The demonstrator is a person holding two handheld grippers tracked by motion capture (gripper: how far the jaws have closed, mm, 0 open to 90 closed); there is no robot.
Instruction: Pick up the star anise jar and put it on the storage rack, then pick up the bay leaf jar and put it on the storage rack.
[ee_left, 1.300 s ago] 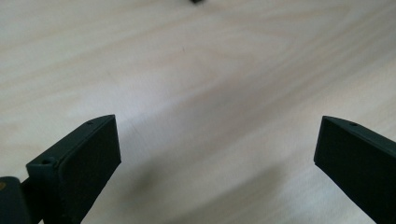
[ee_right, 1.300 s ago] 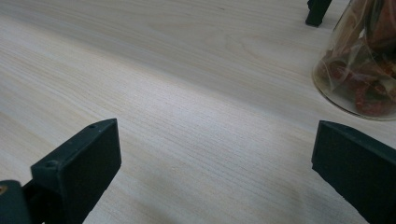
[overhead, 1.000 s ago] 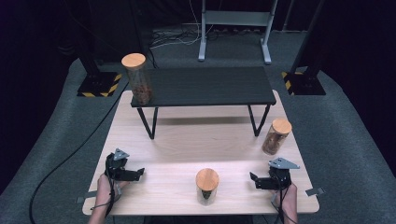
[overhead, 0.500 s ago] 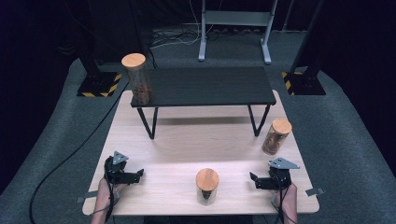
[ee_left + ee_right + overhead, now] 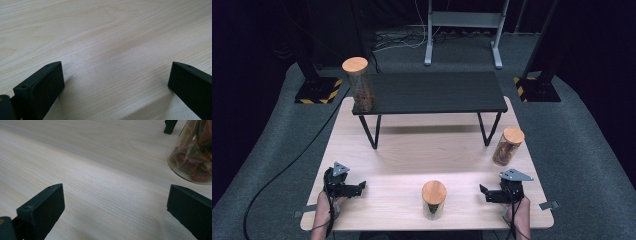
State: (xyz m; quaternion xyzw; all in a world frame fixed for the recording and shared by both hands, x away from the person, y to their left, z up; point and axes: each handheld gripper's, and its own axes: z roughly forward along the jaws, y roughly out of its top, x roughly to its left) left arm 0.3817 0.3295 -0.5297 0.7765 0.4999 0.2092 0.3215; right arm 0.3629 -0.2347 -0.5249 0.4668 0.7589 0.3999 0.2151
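Jaws of our left gripper and right gripper gape empty beside the middle jar; we judge nothing started.

Place: looked like a lab or recording studio.
Surroundings: black curtains hung on all sides, over a grey floor covering.
Equipment: stand bases marked with yellow-black hazard stripes stood at both sides; a metal frame and loose cables lay behind.
Work surface: a pale wooden table carried a small black bench.
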